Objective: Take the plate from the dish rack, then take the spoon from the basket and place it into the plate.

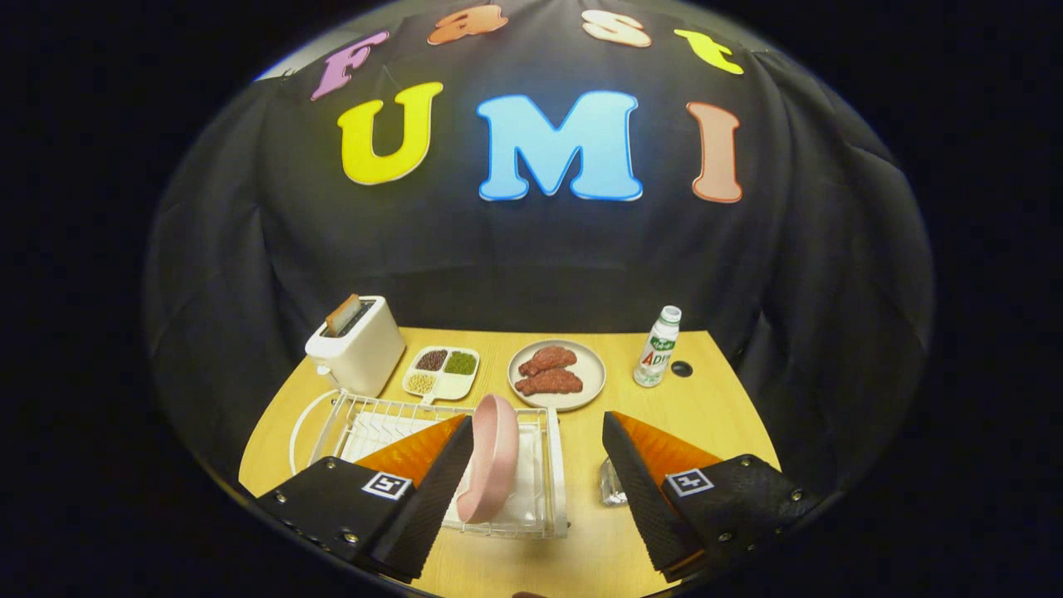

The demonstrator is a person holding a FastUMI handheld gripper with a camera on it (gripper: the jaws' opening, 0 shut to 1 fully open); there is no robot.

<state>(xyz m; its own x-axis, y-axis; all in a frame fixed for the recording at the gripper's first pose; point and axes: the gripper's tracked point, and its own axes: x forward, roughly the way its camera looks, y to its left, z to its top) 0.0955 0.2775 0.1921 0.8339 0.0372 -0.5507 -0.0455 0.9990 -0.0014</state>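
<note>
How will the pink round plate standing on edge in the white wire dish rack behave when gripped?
The pink round plate looks rigid and probably smooth, so it may slip. Standing on edge in the white wire dish rack, it could roll or tip if nudged. The gripper is open, its left finger beside the plate.

I see the plate (pixel 492 461): pink, round, standing on edge in the dish rack (pixel 544 465), upright w/ a slight tilt, rim toward me. It sits at the rack's right end, between the fingers but close by the left one; can't tell if they touch. Dish rack is white wire w/ a white tray under it, lying on the wooden table, its left part behind the left finger. By the right finger's inner edge, just right of the rack, there's a small clear glassy thing (pixel 612 486), maybe the basket; can't tell, and I can't make out a spoon in it.
</note>
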